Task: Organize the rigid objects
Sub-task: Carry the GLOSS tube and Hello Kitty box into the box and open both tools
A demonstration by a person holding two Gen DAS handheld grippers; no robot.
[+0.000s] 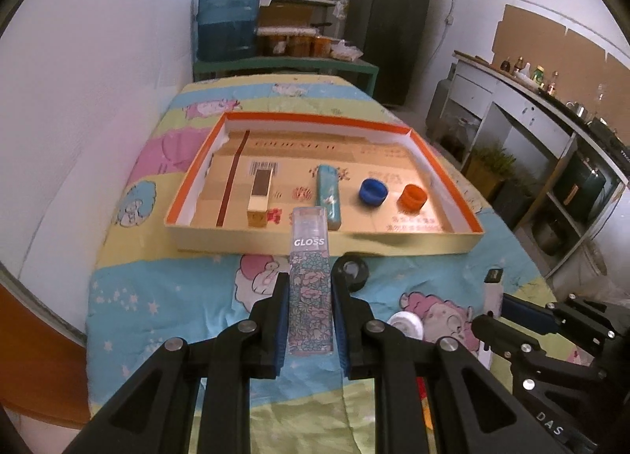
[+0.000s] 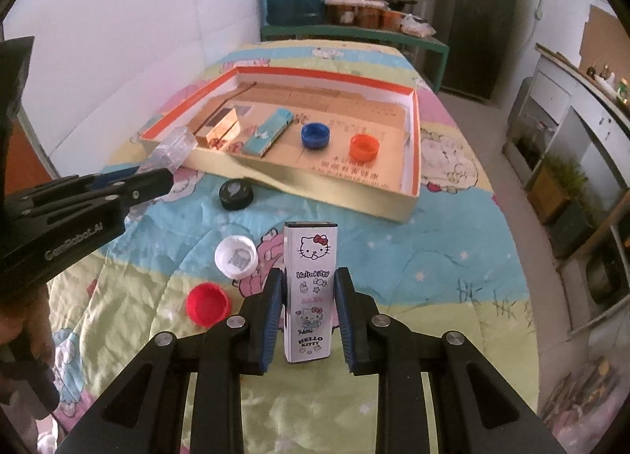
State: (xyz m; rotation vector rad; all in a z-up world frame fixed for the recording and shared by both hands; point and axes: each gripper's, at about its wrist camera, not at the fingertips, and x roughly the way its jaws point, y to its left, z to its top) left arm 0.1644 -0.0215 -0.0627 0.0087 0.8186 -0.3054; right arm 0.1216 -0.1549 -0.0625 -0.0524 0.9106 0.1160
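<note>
Blue-padded fingers of the left gripper (image 1: pixel 309 284) clamp a floral "GLOSS" box (image 1: pixel 309 288), held lengthwise above the cartoon-print quilt (image 1: pixel 157 296), just short of the orange-rimmed tray (image 1: pixel 315 117). Likewise closed, the right gripper (image 2: pixel 309 296) pinches a white Hello Kitty box (image 2: pixel 311 288). Inside the tray lie a wooden block (image 1: pixel 260 194), a teal box (image 1: pixel 328 194), a blue cap (image 1: pixel 373 191) and an orange cap (image 1: pixel 412 198). On the quilt sit a black cap (image 2: pixel 235 194), a white cap (image 2: pixel 236 257) and a red cap (image 2: pixel 208 303).
</note>
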